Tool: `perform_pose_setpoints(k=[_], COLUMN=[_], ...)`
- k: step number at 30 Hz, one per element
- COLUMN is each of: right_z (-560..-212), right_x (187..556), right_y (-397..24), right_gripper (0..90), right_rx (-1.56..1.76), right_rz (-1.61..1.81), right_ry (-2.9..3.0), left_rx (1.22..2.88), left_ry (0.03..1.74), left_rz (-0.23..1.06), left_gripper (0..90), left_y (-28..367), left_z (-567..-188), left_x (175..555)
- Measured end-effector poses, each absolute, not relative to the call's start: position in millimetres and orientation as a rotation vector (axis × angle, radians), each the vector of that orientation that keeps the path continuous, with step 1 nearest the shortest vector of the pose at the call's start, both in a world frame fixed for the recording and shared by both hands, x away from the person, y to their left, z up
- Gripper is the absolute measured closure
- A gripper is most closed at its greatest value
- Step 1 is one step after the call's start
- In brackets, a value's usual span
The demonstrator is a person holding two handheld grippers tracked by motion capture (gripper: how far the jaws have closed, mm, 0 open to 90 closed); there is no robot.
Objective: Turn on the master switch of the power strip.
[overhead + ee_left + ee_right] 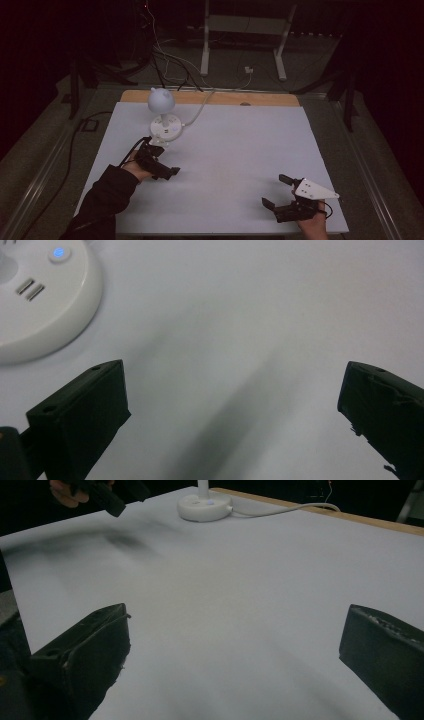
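While one white lamp (162, 112) stands at the far left of the white surface (235, 150), I hold my left gripper (162, 167) just beside its round base (35, 305), jaws spread wide and gripping nothing. One blue light (58, 252) and two slots (30, 289) show on that base; one cable (200, 107) trails behind it. Near the right front edge, well apart, my right gripper (280, 192) hangs with jaws equally released.
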State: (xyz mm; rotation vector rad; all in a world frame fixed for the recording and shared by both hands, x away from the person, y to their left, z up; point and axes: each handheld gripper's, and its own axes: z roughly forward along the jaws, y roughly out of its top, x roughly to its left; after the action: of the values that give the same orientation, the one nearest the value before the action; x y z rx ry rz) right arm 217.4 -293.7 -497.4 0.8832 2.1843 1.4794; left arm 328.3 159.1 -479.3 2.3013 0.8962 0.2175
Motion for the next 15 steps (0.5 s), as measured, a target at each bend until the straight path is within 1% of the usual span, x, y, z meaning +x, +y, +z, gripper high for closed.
perform_pose_setpoints(k=[6,15], right_z=[-498,-498], right_x=[217,217], right_y=[-292,-293], right_gripper=[0.0,0.0], right_rx=[0.882,0.887], right_rz=[1.475,1.473], right_ry=[2.190,2.190], left_rx=[2.332,2.330], left_ry=[0.882,0.891], left_rz=[0.207,0.185], left_gripper=[0.3,0.3], left_y=[169,184], left_z=[-491,-506], left_x=[310,281])
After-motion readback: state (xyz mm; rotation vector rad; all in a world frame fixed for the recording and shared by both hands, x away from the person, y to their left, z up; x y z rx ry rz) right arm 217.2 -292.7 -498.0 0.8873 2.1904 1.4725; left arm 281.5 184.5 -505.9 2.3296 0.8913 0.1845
